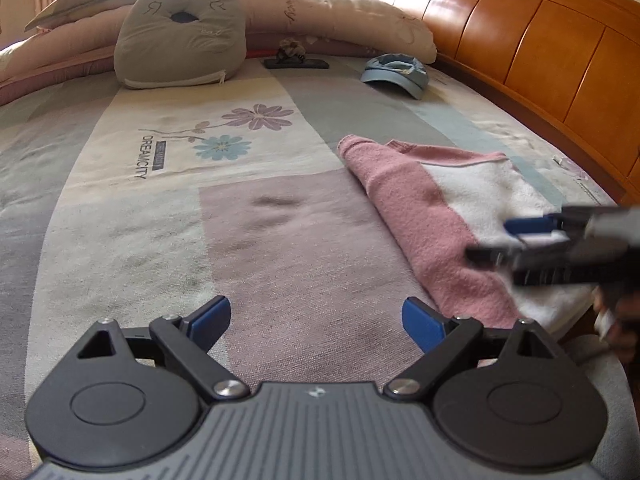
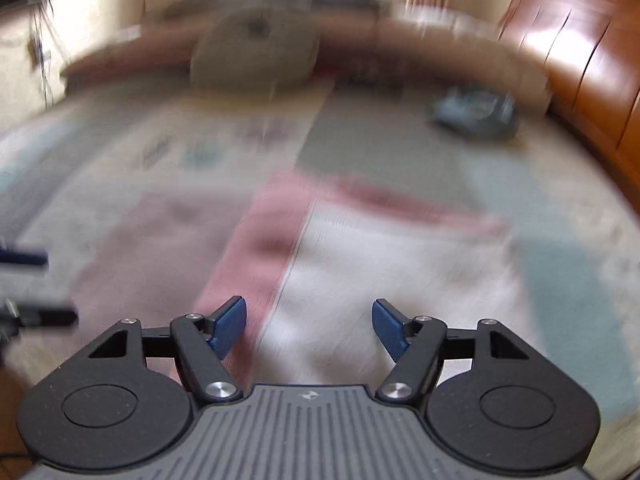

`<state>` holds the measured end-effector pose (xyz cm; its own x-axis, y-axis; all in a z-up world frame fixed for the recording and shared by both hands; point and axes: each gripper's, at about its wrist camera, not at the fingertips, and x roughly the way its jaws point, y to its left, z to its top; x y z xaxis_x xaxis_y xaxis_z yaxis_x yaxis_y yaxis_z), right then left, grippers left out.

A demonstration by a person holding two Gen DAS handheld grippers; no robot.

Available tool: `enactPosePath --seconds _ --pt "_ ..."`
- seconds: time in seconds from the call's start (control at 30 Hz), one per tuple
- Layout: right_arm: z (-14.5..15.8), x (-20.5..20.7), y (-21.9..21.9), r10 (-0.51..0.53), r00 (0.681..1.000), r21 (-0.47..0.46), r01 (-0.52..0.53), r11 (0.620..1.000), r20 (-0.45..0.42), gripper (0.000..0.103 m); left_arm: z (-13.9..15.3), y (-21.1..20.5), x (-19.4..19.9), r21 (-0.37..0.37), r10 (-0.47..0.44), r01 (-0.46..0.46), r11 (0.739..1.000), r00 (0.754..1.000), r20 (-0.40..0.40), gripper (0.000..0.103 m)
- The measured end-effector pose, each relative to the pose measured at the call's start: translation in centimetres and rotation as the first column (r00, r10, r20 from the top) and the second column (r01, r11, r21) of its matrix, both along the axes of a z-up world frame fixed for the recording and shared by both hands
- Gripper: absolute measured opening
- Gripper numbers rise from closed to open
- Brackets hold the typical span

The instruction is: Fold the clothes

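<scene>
Nearby, folded pink-and-white garment (image 1: 448, 216) on bedspread (image 1: 280, 240).

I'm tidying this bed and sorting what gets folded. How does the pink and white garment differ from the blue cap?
The pink and white garment lies folded flat near the front of the bed, by the right gripper; the blue cap sits far back, near the pillows. The garment is two-coloured and fluffy; the cap is a single light blue and looks smoother. The garment spreads wide and low; the cap is small and domed. Both rest on the bedspread, untouched.
</scene>
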<state>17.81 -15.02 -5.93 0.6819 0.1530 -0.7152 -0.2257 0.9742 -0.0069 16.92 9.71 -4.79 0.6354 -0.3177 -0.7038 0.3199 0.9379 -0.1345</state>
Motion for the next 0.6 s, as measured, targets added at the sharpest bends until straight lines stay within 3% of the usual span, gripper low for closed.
enactPosePath --seconds 0.03,0.17,0.3,0.47,0.6 --pt "-0.5 -0.6 0.3 0.017 1.000 -0.028 -0.017 0.999 0.007 0.087 0.0 0.1 -0.1 -0.005 -0.005 0.005 1.000 1.000 0.002 0.093" --pt "0.5 -3.2 1.2 0.051 0.999 -0.085 -0.050 0.995 0.013 0.085 -0.2 0.4 0.0 -0.009 -0.007 0.007 1.000 1.000 -0.003 0.093" --pt "2.0 -5.1 1.2 0.064 0.998 0.018 -0.064 0.998 0.000 0.086 -0.5 0.1 0.6 0.014 0.001 -0.001 1.000 1.000 -0.011 0.093" --pt "-0.3 -6.3 1.9 0.113 0.978 0.103 -0.096 0.990 -0.174 0.086 -0.3 -0.2 0.4 0.014 -0.024 0.024 1.000 1.000 -0.001 0.093" --pt "2.0 -6.5 0.9 0.095 0.992 0.118 -0.084 0.989 -0.087 0.086 -0.5 -0.2 0.7 0.010 -0.026 0.027 1.000 1.000 -0.017 0.093"
